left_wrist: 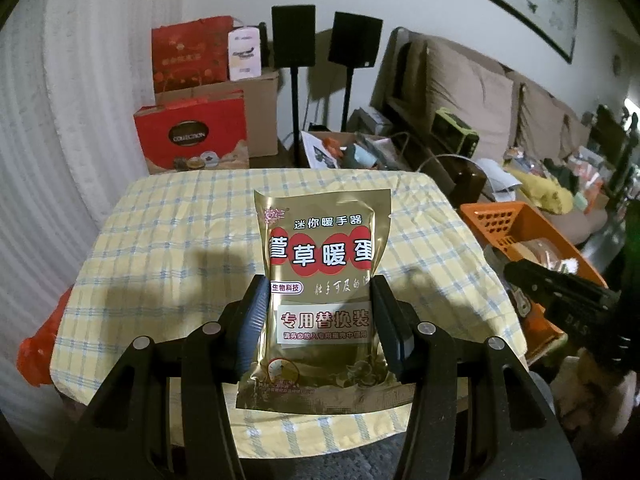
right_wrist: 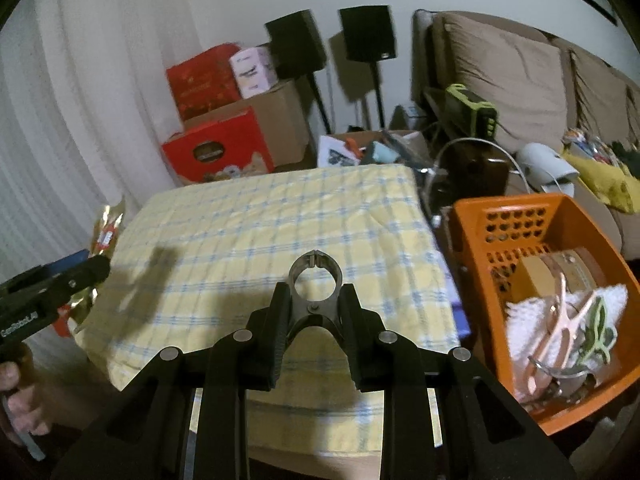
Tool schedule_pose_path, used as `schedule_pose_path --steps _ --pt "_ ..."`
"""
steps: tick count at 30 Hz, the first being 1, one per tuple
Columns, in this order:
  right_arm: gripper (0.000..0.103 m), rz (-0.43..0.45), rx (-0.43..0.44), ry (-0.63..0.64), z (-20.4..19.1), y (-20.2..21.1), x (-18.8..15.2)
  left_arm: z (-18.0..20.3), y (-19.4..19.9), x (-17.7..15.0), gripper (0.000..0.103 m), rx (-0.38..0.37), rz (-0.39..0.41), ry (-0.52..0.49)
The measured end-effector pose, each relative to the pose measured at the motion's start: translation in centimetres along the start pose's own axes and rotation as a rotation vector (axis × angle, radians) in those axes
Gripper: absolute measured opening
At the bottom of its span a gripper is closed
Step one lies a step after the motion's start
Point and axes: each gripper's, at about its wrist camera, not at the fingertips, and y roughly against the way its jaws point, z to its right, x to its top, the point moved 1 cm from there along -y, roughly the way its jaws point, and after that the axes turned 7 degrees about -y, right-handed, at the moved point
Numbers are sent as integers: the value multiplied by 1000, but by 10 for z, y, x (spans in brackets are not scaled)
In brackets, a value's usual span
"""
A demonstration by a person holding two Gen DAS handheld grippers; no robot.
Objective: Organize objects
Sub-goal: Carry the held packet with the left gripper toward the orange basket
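Observation:
My left gripper (left_wrist: 319, 304) is shut on a gold foil packet (left_wrist: 320, 264) with red circles and white lettering, held upright above the yellow checked tablecloth (left_wrist: 168, 240). In the right wrist view the same packet (right_wrist: 105, 236) shows at the far left beside the left gripper. My right gripper (right_wrist: 314, 308) is shut on a small dark metal clamp (right_wrist: 315, 280) whose ring-shaped jaws stick out forward over the cloth (right_wrist: 280, 220). An orange basket (right_wrist: 560, 216) stands to the right of the table; the right gripper's tip shows in front of the basket (left_wrist: 492, 212) in the left wrist view.
The basket holds a white cloth (right_wrist: 532, 312), pink and green clips (right_wrist: 560, 320) and a tape roll (right_wrist: 560, 268). Red gift boxes (left_wrist: 192, 136) and cardboard boxes stand behind the table, with two black speakers (left_wrist: 294, 36) on stands. A cluttered sofa (right_wrist: 520, 80) runs along the right.

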Motion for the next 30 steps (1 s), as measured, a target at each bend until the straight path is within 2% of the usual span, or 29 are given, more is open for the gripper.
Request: schedule_pose_path --steps 6,10,13,19,30 --pt "25 26 -35 -70 37 11 -17 4 -5 -7 49 -33 -21 -2" --pt "25 38 -56 -93 49 19 -18 21 -1 -8 54 -124 -13 -47" --pt "25 51 -59 -105 53 25 -14 31 1 -6 51 -172 -4 -35" --pt "25 53 -57 -97 53 29 -11 36 -12 1 49 -168 -31 -14" --pt "25 83 -73 -124 73 45 -5 63 -7 28 49 -193 24 -44"
